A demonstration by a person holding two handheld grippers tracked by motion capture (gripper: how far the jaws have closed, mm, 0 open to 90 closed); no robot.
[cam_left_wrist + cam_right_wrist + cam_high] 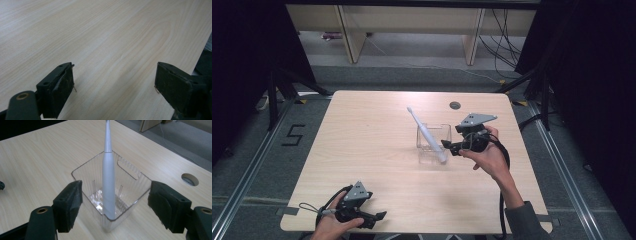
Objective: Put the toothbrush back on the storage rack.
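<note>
Toothbrush leaning in clear bin; cable hole nearby.

I count one electric toothbrush, one clear plastic container, one wooden table with one cable hole. Two grippers in my hands: my left gripper, my right gripper, two black jaws each.
</note>
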